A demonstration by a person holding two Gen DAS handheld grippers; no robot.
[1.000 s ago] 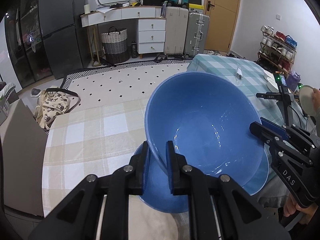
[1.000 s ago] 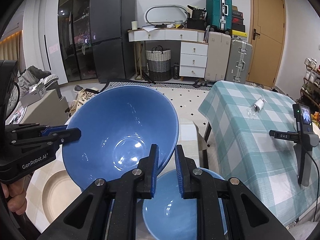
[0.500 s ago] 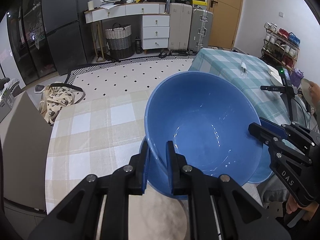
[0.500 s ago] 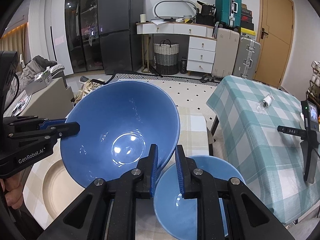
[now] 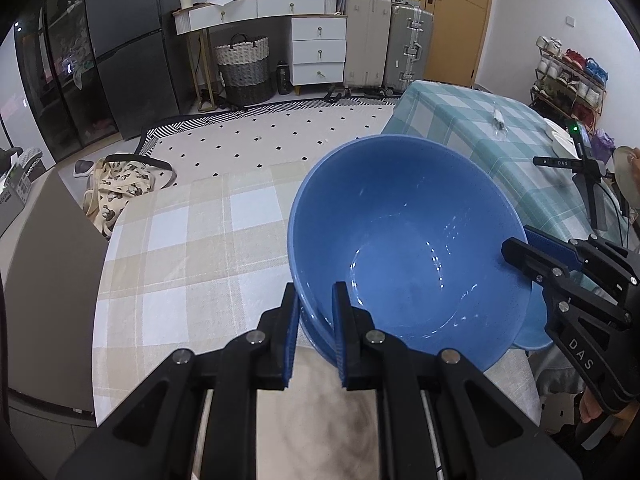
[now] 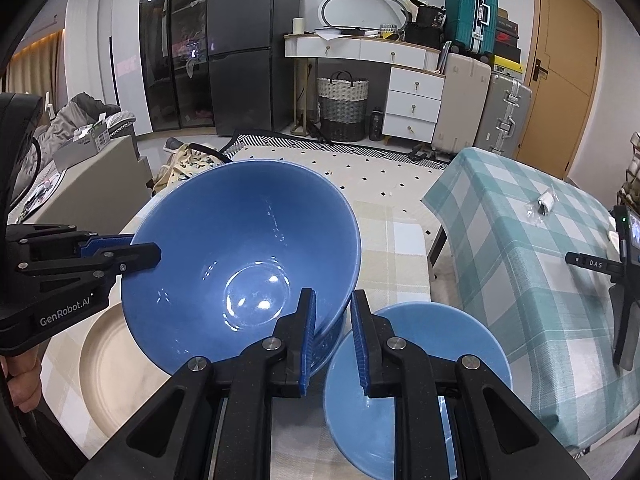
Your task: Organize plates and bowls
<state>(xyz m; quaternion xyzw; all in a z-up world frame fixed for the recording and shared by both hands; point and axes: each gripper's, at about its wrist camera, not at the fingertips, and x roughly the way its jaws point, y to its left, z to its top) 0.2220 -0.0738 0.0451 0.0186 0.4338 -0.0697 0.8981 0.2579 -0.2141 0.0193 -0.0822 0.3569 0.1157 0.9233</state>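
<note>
Beige checked tablecloth point(image 5: 192, 248) is carrying the stack area, so we're working low over it. We're holding the big blue bowl point(image 6: 240, 248) tilted, left gripper point(image 5: 314, 316) and right gripper point(image 6: 332, 320) each clamping opposite rim sections, likely sharing the weight. It's hanging over the cream plate point(image 6: 108, 364), just beside the smaller light-blue bowl point(image 6: 416, 384); probably nesting next.

Table under a beige-and-white checked cloth point(image 6: 394, 258). Resting on it: cream plate point(image 6: 106, 364) at 8 o'clock, light blue bowl point(image 6: 416, 392) at 5 o'clock. Beyond, at 3 o'clock, a second table in teal check point(image 6: 516, 236) carrying a small clear packet point(image 6: 542, 203).
</note>
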